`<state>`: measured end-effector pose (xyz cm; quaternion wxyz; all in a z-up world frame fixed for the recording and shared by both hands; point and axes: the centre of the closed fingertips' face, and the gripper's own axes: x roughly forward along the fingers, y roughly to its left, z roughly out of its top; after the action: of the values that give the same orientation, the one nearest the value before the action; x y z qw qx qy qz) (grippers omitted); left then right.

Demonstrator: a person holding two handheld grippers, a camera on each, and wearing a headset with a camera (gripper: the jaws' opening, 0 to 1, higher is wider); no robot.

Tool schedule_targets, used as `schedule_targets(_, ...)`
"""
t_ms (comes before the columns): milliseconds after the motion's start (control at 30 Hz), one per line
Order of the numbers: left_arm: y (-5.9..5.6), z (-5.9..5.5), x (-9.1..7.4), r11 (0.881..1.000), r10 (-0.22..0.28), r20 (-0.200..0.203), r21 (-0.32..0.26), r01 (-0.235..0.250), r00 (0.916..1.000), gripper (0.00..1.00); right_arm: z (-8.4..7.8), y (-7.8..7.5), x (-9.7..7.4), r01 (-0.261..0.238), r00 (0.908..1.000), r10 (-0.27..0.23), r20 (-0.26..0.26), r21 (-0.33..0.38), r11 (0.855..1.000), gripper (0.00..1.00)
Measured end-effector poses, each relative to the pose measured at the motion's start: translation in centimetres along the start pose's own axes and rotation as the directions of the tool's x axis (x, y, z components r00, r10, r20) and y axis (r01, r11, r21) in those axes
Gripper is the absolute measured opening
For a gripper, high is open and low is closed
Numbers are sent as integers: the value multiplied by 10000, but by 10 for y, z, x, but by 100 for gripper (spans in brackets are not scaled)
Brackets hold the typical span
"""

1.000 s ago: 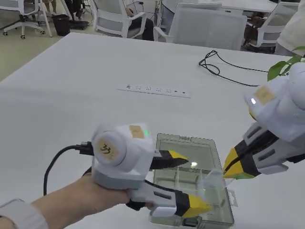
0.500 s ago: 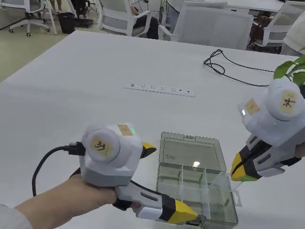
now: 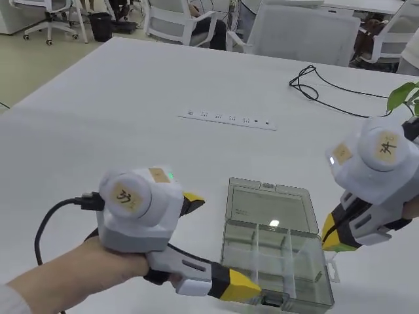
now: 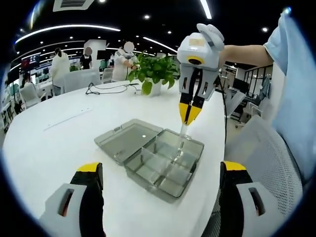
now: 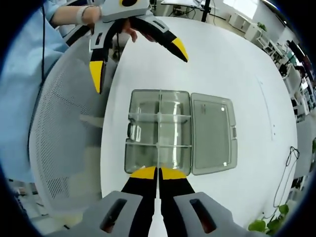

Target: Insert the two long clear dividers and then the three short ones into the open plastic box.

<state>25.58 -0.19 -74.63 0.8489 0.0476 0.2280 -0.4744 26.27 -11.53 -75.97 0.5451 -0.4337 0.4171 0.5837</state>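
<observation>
Clear dividers (image 5: pixel 159 128) already grid the box (image 5: pixel 212 133); right tongs (image 5: pixel 158 171) above pinch another short divider (image 3: pixel 331 263), left tongs (image 4: pixel 160 167) gape empty.

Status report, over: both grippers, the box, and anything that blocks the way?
Left gripper open, beside the box. Right gripper shut on a clear divider, at the box's edge. Dividers already stand inside. Nothing blocks.
</observation>
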Motion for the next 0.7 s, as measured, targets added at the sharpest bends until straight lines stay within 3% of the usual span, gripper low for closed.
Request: schedule_targets(700, -2, -4, 0, 9996, -109, 70, -262, 111, 9999, 99, -2, -2, 6, -209, 9997, 211, -105, 223, 9995, 3)
